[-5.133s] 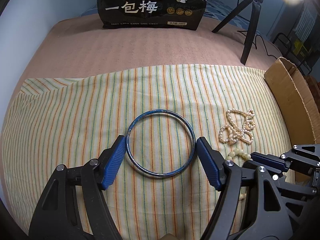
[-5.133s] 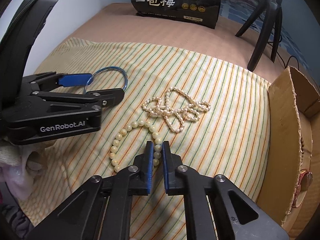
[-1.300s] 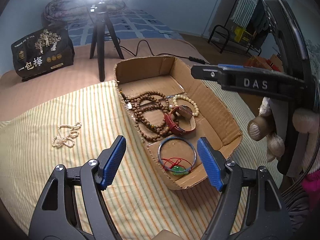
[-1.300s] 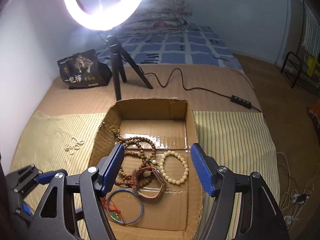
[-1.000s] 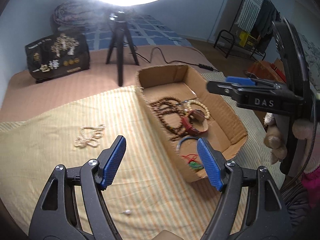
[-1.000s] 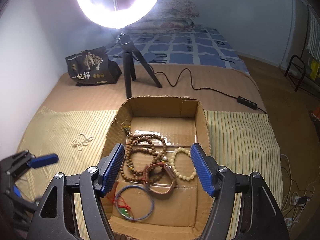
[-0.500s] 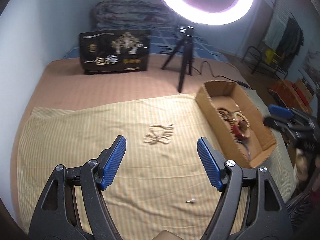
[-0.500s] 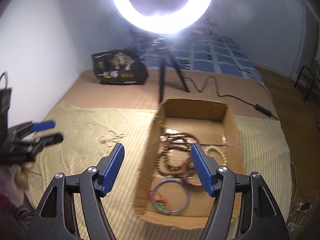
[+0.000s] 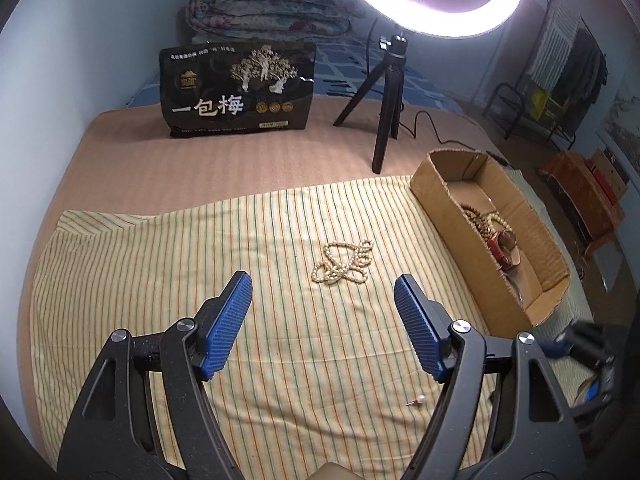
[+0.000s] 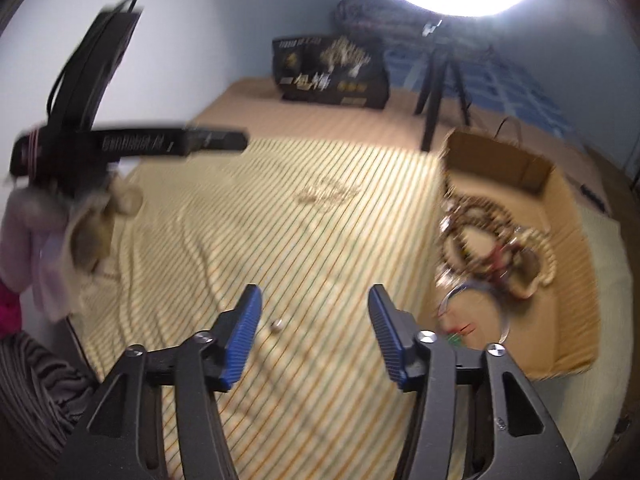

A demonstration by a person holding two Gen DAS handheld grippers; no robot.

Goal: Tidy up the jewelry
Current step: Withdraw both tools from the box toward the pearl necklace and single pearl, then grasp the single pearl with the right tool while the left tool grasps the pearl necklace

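A pearl necklace (image 9: 344,264) lies bunched on the striped cloth (image 9: 160,264), ahead of my open, empty left gripper (image 9: 323,320). A small pearl earring (image 9: 418,401) lies near the right finger. The cardboard box (image 9: 452,216) at the right holds wooden beads, a red watch and bracelets. In the blurred right wrist view, my right gripper (image 10: 314,328) is open and empty above the cloth, with the earring (image 10: 276,325) beside its left finger, the necklace (image 10: 326,194) farther off and the box (image 10: 560,240) at the right. The left gripper shows there too (image 10: 224,142).
A black snack bag (image 9: 238,92) and a ring light on a tripod (image 9: 386,120) stand behind the cloth. A rolled quilt (image 9: 268,20) lies at the back. A wall runs along the left; a rack and boxes stand past the bed's right edge.
Both grippers have swung left, away from the box and toward the cloth. The bangle and cream bead bracelet from five seconds ago now lie in the box. The right view is motion-blurred.
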